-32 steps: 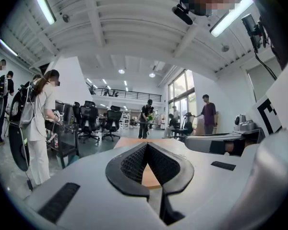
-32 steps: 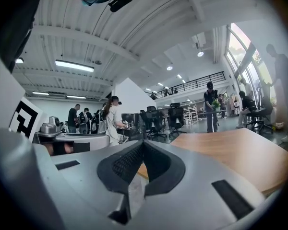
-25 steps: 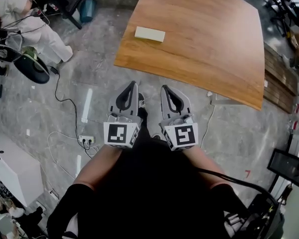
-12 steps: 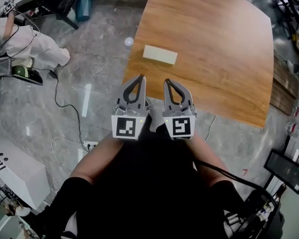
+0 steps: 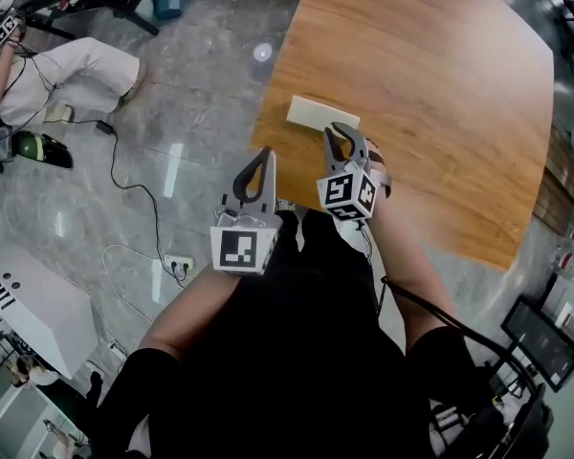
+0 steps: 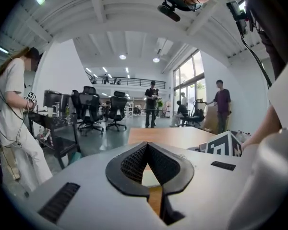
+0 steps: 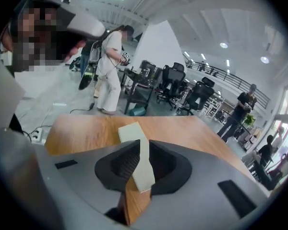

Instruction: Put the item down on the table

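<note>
Fingers on both grippers are closed, holding nothing. The pale block lies flat near the surface's edge. The right gripper reaches over that edge, and the left gripper is just off it.

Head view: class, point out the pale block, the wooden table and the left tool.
pale block (image 5: pixel 314 111), head view, top face
wooden table (image 5: pixel 440 94), head view, bare top
left tool (image 5: pixel 266 153), head view, closed tips
</note>
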Demonstrator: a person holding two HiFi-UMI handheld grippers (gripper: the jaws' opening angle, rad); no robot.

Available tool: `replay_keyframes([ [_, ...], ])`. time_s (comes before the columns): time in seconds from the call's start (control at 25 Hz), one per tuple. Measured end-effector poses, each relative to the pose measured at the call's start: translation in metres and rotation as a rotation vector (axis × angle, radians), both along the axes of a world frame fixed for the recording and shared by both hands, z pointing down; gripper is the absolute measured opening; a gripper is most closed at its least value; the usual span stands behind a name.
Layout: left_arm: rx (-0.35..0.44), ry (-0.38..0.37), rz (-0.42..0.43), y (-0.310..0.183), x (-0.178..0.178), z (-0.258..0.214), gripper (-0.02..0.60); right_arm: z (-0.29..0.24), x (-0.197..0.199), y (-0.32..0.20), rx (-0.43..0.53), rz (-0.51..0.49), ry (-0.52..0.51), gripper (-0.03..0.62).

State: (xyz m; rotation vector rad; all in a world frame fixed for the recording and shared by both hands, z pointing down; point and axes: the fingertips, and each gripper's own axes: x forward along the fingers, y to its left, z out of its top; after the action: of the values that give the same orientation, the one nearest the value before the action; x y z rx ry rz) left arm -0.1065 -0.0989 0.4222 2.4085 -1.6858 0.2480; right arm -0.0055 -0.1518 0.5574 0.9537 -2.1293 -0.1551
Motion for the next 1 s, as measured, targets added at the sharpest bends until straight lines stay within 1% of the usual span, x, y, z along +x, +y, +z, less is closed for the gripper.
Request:
replay_keyframes([
  [0.08, -0.018, -0.002, -0.009, -0.005, -0.002, 0.005, 0.003, 0.013, -0.004, -0.006, -0.018, -0.035, 0.049, 0.026],
  [0.12, -0.024, 0.0, -0.015, -0.008, -0.003, 0.008, 0.003, 0.02, -0.006, -0.006, -0.031, -0.055, 0.071, 0.053],
  [0.2, -0.035, 0.005, -0.028, -0.01, -0.005, 0.015, 0.003, 0.036, -0.009, -0.004, -0.072, -0.097, 0.11, 0.139],
  [0.28, -0.051, 0.006, -0.032, -0.012, -0.007, 0.022, 0.003, 0.051, -0.01, -0.003, -0.11, -0.123, 0.148, 0.187],
  [0.4, -0.061, 0.013, -0.038, -0.017, -0.008, 0.027, 0.003, 0.067, -0.009, -0.005, -0.156, -0.141, 0.2, 0.215],
  [0.64, -0.08, 0.029, -0.048, -0.028, -0.01, 0.03, 0.003, 0.073, -0.005, -0.024, -0.256, -0.139, 0.206, 0.225],
  [0.8, -0.082, 0.032, -0.056, -0.037, -0.01, 0.028, 0.003, 0.079, -0.001, -0.037, -0.282, -0.168, 0.252, 0.225],
  [0.92, -0.085, 0.036, -0.063, -0.043, -0.011, 0.027, 0.003, 0.079, 0.004, -0.049, -0.298, -0.152, 0.26, 0.224],
  [1.0, -0.092, 0.036, -0.067, -0.045, -0.012, 0.028, 0.003, 0.077, 0.007, -0.057, -0.3, -0.132, 0.263, 0.172],
])
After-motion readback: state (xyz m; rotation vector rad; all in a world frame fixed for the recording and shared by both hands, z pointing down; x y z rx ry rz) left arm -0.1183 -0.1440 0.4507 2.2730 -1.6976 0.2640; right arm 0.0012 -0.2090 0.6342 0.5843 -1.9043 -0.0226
